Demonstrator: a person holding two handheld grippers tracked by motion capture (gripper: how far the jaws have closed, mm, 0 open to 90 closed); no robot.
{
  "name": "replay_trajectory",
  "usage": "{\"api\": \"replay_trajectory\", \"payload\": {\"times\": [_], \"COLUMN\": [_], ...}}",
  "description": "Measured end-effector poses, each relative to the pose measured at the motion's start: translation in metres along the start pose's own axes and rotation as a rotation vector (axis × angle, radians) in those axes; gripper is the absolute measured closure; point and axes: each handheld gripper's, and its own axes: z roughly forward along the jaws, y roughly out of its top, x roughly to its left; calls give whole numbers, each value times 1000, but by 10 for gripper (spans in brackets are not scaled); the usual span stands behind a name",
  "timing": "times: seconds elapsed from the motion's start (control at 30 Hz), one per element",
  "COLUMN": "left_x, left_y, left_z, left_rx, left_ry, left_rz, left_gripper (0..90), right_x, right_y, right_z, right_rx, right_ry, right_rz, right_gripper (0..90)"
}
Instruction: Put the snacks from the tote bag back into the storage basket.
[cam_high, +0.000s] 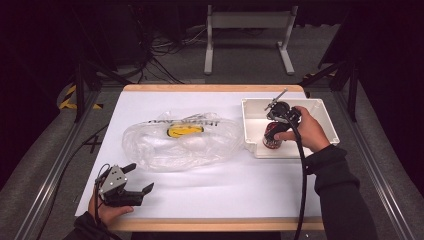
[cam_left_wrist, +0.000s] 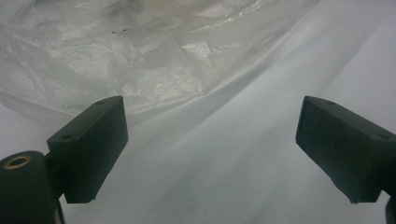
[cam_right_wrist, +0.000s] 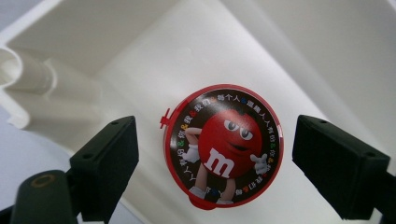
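Note:
A round red candy can (cam_right_wrist: 223, 149) with a cartoon figure on its lid stands upright in the white plastic bin (cam_right_wrist: 140, 42). My right gripper (cam_right_wrist: 215, 163) hovers straight above it, open, its jaws to either side of the lid without touching it. In the high view the can (cam_high: 271, 138) sits at the bin's (cam_high: 320, 107) near left, under that gripper (cam_high: 279, 116). A crumpled clear plastic bag (cam_high: 180, 140) with a yellow print lies mid-table. My left gripper (cam_high: 136, 187) rests open near the front left edge, the bag (cam_left_wrist: 116, 56) just ahead of its jaws.
The white tabletop (cam_high: 225, 185) has a wooden rim front and back. A cable (cam_high: 301, 180) trails from the right gripper down along the person's sleeve. Beyond the table stand a metal frame (cam_high: 247, 30) and loose floor cables (cam_high: 160, 55).

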Motion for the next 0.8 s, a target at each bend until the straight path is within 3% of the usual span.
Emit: {"api": "replay_trajectory", "payload": {"times": [0.8], "left_x": [0], "left_y": [0], "left_z": [0], "left_rx": [1], "left_ry": [0], "left_rz": [-2], "left_gripper": [102], "right_x": [5], "right_y": [-17], "right_z": [-29], "right_rx": [-91], "right_ry": [-35], "right_rz": [-14], "right_gripper": [145]}}
